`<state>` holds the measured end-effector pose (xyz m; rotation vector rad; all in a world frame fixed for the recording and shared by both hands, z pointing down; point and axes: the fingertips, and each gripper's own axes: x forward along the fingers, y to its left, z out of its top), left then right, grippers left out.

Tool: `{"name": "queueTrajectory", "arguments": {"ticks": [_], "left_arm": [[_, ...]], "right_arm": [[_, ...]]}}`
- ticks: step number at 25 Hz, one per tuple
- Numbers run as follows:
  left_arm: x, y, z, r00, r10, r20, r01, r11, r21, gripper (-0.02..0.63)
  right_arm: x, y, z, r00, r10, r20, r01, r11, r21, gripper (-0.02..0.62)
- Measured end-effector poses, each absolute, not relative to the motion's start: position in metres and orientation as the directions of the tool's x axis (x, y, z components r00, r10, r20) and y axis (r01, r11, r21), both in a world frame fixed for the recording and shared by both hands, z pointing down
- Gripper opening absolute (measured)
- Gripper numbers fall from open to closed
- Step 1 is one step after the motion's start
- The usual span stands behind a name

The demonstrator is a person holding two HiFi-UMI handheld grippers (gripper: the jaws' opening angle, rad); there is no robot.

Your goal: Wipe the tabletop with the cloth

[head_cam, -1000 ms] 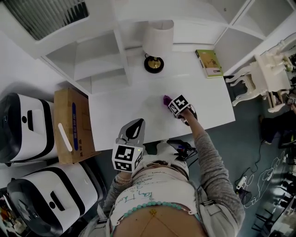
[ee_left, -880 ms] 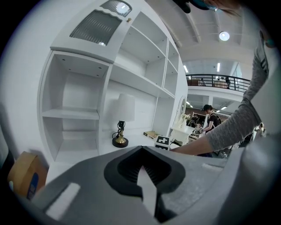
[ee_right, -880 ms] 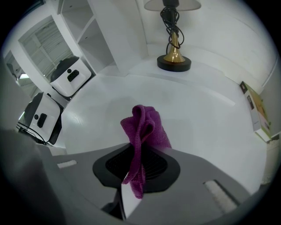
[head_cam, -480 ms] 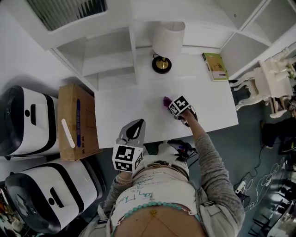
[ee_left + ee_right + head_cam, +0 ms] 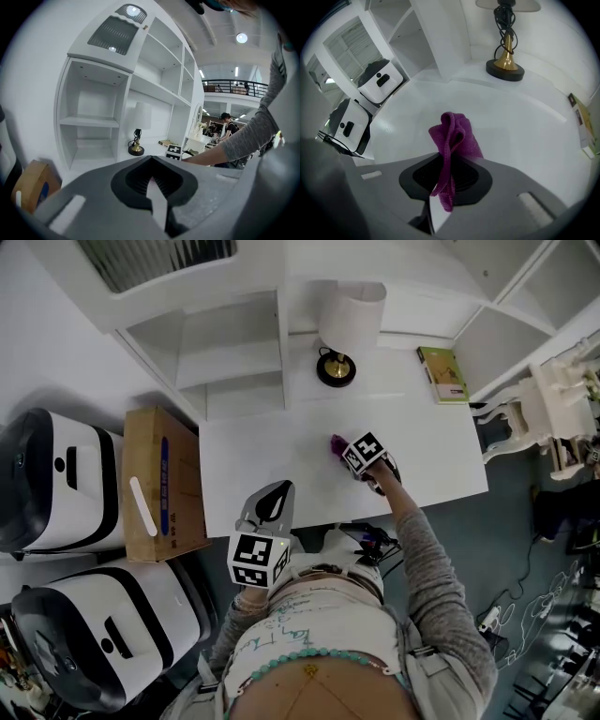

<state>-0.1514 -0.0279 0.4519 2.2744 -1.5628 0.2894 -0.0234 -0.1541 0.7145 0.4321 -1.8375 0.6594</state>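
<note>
A purple cloth [image 5: 452, 140] is pinched in my right gripper [image 5: 449, 161], which is shut on it; the cloth bunches up past the jaws over the white tabletop [image 5: 520, 126]. In the head view the cloth [image 5: 337, 443] shows just left of the right gripper [image 5: 349, 450] near the middle of the tabletop [image 5: 272, 451]. My left gripper [image 5: 275, 501] is held off the table's near edge, jaws shut with nothing between them [image 5: 152, 176].
A lamp with a gold base [image 5: 336, 367] stands at the back of the table, and a green book [image 5: 443, 373] lies at the back right. A cardboard box [image 5: 159, 479] and white machines [image 5: 56, 488] sit to the left. White shelves [image 5: 230, 352] rise behind; a white chair [image 5: 553, 395] stands on the right.
The head view has shifted slightly, so the table and lamp sit a little further right. Both grippers and the cloth keep their places.
</note>
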Motion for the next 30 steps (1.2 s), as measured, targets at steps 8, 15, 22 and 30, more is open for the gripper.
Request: {"name": "queueTrajectory", "arguments": {"ticks": [8,15,22,30], "left_arm": [[-0.159,-0.022,0.452,0.364,-0.855,0.369,-0.931,-0.323,0.171,0.002],[-0.167,-0.018,0.453,0.357,-0.858,0.369,-0.934,-0.317,0.166,0.002],[-0.177,-0.015,0.455,0.348,-0.861,0.370,-0.937,-0.305,0.172,0.002],[-0.190,-0.013,0.457,0.339,-0.865,0.371,-0.940,-0.293,0.175,0.002]], "right_arm": [[-0.039,-0.146,0.715,-0.358,0.026,0.934,-0.566,0.789,-0.239,0.078],[-0.053,-0.140,0.715,-0.363,0.037,0.931,-0.548,0.799,-0.245,0.078],[-0.068,-0.135,0.714,-0.377,0.048,0.925,-0.531,0.807,-0.259,0.078],[-0.090,-0.126,0.714,-0.399,0.080,0.913,-0.506,0.811,-0.292,0.078]]}}
